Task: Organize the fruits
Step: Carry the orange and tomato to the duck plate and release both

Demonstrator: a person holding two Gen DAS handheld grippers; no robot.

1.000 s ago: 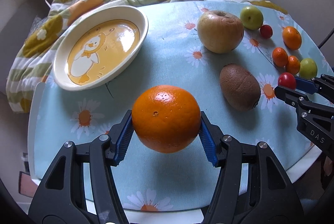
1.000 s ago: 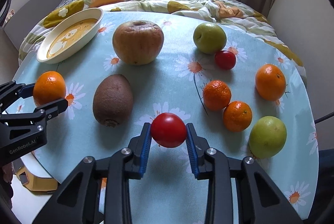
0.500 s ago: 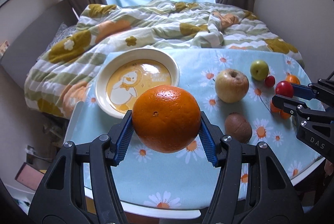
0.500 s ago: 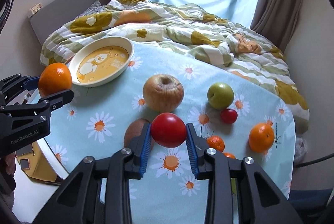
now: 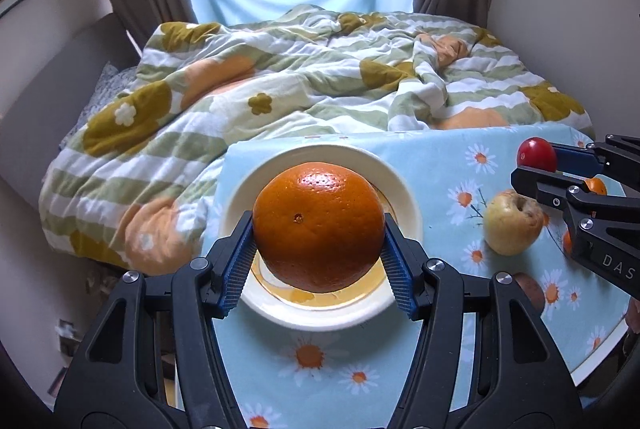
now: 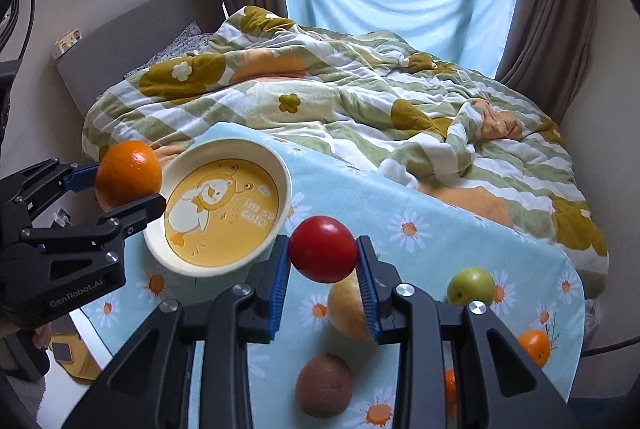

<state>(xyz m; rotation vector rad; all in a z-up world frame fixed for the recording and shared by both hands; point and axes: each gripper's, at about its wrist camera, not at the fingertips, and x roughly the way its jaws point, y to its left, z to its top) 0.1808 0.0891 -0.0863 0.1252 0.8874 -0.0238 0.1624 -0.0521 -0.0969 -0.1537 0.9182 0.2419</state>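
My left gripper [image 5: 318,261] is shut on a large orange [image 5: 318,225] and holds it in the air above the white bowl with a yellow duck picture [image 5: 408,197]. The orange [image 6: 128,173] and the bowl [image 6: 224,213] also show in the right wrist view. My right gripper [image 6: 324,285] is shut on a red tomato [image 6: 323,249] and holds it high above the table, right of the bowl. The tomato [image 5: 536,153] also shows at the right in the left wrist view.
On the daisy tablecloth [image 6: 420,229] lie a yellowish apple [image 5: 514,225], a kiwi [image 6: 324,385], a green apple [image 6: 471,285] and small oranges [image 6: 534,347]. A bed with a flowered quilt [image 6: 340,97] stands behind the table.
Both grippers have risen with their fruit and moved left toward the bowl. The orange now hangs over the bowl.
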